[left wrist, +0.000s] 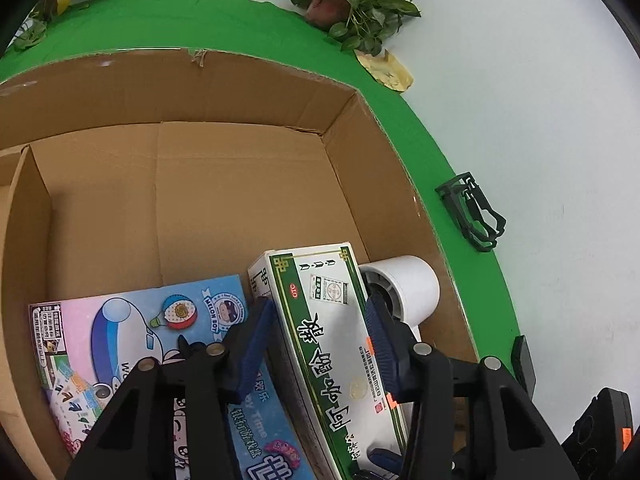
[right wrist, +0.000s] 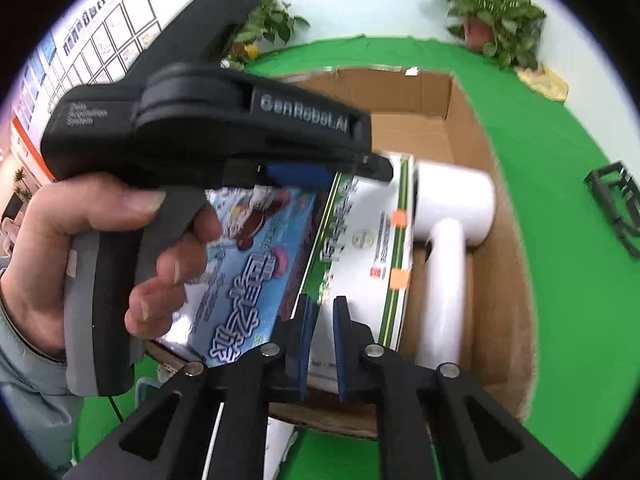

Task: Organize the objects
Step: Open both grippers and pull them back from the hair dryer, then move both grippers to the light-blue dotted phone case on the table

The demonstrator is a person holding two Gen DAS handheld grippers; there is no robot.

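Left wrist cam: left gripper [left wrist: 320,320] jaws pinch the white-green box [left wrist: 332,360] inside the cardboard box [left wrist: 240,92], beside a toy box [left wrist: 140,340] & white dryer [left wrist: 404,288], prob. to seat it. Right gripper [right wrist: 322,332] jaws nearly closed, holding nothing.

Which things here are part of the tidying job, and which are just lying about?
Part of the job:
cardboard box
green and white medicine carton, between the fingers of the left gripper
blue toy box
white hair dryer

Lying about:
potted plant
dark plastic rack
green cloth
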